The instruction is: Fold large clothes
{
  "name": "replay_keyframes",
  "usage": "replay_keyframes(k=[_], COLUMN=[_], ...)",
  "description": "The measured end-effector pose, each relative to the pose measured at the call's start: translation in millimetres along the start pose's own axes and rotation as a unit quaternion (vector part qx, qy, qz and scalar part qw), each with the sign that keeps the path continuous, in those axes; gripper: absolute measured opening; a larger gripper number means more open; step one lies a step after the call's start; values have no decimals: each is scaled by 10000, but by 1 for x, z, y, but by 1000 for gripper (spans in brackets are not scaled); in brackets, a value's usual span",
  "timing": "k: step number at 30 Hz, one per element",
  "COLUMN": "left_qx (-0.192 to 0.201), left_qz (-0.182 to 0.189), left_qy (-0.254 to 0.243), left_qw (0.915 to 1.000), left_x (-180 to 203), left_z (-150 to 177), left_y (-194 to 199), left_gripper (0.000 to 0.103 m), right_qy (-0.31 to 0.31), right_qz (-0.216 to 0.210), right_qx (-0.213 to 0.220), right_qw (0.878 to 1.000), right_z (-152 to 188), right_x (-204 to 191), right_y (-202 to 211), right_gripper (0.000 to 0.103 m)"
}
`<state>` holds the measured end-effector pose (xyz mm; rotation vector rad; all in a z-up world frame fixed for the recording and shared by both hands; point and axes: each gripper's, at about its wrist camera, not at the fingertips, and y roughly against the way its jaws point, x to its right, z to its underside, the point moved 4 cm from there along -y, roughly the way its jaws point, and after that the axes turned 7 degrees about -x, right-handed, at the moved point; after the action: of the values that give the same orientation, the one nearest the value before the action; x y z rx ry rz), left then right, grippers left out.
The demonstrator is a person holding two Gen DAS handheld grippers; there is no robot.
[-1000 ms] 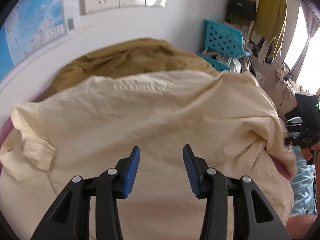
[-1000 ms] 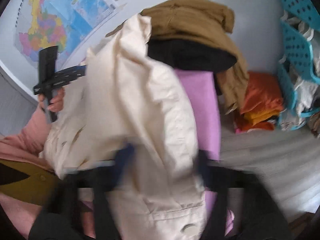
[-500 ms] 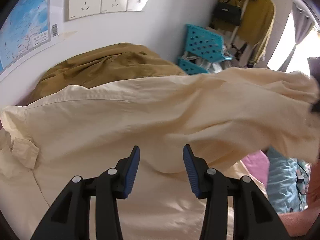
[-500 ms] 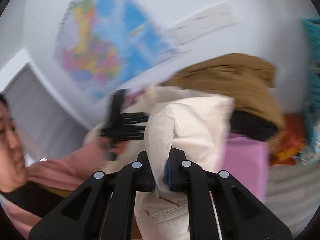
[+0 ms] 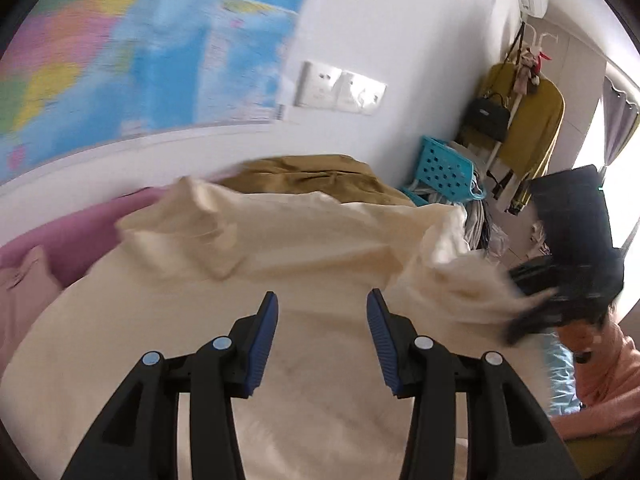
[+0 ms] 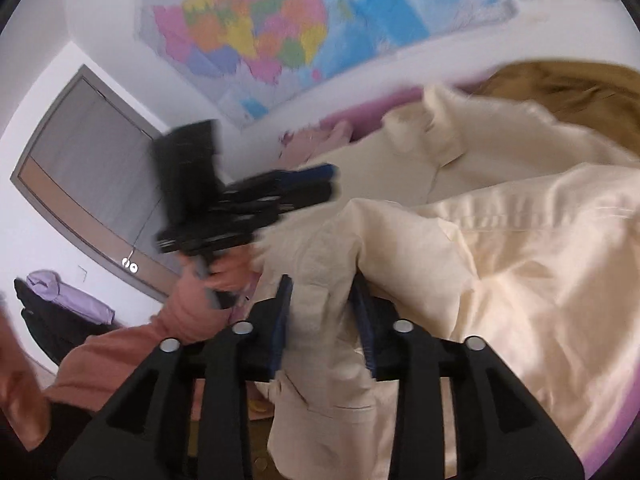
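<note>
Since earlier, right gripper loosened around cream jacket, collar toward the wall; left gripper fingers apart.

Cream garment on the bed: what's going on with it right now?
A person with a handheld gripper in each hand is folding a large cream garment spread over a pink surface. The right gripper has a bunched edge of the cloth between its fingers, though blur hides how tightly. The left gripper is open above the fabric, holding nothing. A brown garment lies behind, against the wall.
</note>
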<state>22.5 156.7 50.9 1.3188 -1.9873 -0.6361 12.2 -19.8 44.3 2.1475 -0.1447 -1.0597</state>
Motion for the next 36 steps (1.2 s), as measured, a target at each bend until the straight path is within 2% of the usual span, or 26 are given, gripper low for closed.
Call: replay_keyframes(k=[2,4,7,9,11,12,15,18,22,26,28,30,32,34,36], left_qx=[54,58,18,-25,-63,-95,-193,-282,-649,-1018,-1077,-1125,-1077,-743,-488], left_qz=[-62,-79,-21,98,227,318,633,957,906,830,877,910,797,571,577], left_qy=[-11,-11,41,0,-104,-142,-214,-281,-274,33,168,252,380,537,867], left_qw=[10000,10000,10000,9999,9997,9993,9976,9946,9934,9913,9902,9892,9902,9941,9934], left_x=[-5,-5,-2,1,9,14,28,43,50,40,36,32,20,-2,-27], left_z=[15,24,39,49,60,65,76,86,98,103,102,100,95,82,71], left_y=[17,26,30,30,28,26,20,13,-12,-39,-45,-44,-35,-8,26], left_gripper=[44,46,49,53,54,56,63,69,69,69,62,30,20,19,18], right_qy=[-90,-186,-165,-31,184,281,484,320,-161,-542,-662,-722,-641,-580,-511], right_qz=[192,365,540,480,512,636,1176,2086,2679,2640,2360,2215,2246,2256,2213], right_qx=[-148,-236,-239,-129,95,257,873,1457,1641,1543,1465,1442,1455,1488,1502], right_qw=[9997,9989,9981,9988,9985,9972,9880,9666,9492,9506,9584,9617,9614,9610,9622], right_z=[-5,-11,-13,-12,-6,-3,-2,0,5,6,2,1,-3,-9,-13], right_x=[9,17,18,13,8,7,8,31,75,112,124,130,128,125,121], right_y=[-25,-47,-56,-46,-26,-13,26,63,86,83,72,72,72,74,75], right_gripper=[38,45,52,67,74,75,78,83,87,90,90,90,88,87,85])
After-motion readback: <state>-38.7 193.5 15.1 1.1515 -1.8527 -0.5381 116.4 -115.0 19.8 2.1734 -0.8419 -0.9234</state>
